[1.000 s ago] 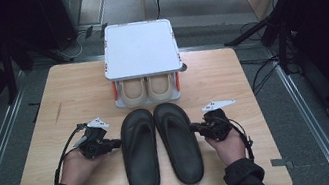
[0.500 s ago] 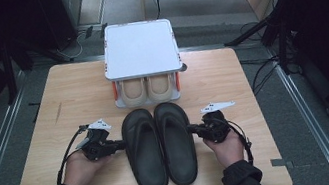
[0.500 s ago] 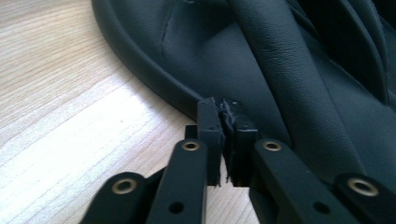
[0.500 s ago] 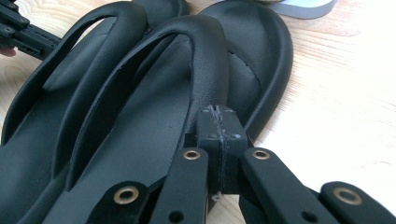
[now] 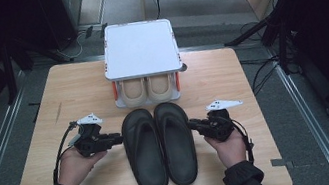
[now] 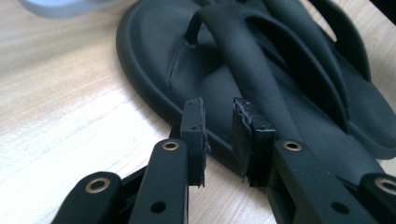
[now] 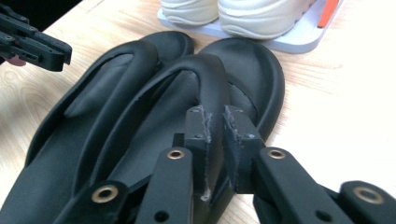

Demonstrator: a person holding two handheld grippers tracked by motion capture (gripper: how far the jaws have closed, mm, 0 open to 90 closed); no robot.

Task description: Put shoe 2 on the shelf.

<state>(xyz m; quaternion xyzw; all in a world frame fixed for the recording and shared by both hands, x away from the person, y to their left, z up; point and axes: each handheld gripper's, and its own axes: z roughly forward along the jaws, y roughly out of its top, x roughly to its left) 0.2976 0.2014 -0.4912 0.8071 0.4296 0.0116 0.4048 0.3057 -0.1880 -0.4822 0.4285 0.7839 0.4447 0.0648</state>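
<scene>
Wooden desk [image 5: 75, 87]: sandals [image 5: 162, 148] between left claw [image 6: 219, 140] and right claw [image 7: 215, 140], both just opening, gripping nothing; overhead, gaps unreadable.

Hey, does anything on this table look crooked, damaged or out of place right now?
Mostly tidy: the two black sandals lie side by side, aligned before the shoe rack. One oddity: the left gripper pads look ragged and chipped at their edges.

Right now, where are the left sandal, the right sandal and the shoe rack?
left sandal [image 5: 145, 156], high view, middle of its footbed.
right sandal [image 5: 177, 146], high view, middle of its footbed.
shoe rack [image 5: 141, 48], high view, centre of its white top shelf.
</scene>
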